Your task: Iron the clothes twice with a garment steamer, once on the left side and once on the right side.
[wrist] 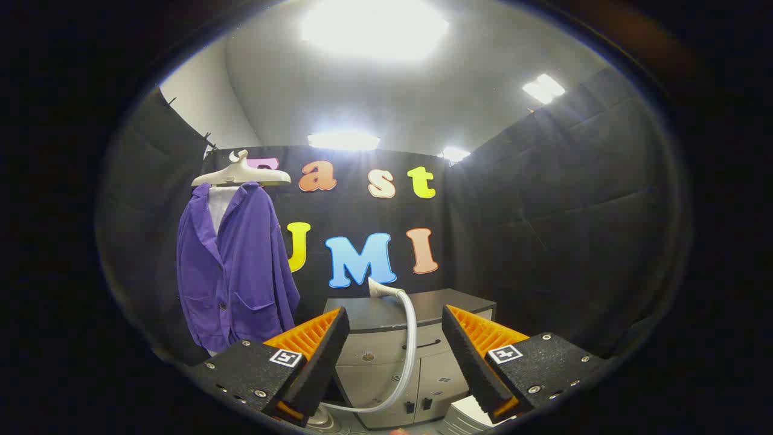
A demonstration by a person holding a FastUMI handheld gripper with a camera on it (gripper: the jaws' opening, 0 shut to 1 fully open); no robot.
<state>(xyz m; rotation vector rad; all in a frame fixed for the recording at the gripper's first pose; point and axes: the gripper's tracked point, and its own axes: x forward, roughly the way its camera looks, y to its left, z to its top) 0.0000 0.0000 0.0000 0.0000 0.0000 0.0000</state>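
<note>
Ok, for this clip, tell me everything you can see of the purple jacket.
The purple jacket hangs upright from a pale hanger against the black booth wall, beside the grey cabinet. It looks like soft woven cloth, with a notched collar, dark front buttons and patch pockets low on the front. Something white shows inside the neck opening. Its front is closed and lightly creased. The open gripper sits well short of it; the steamer hose does not touch it.
</note>
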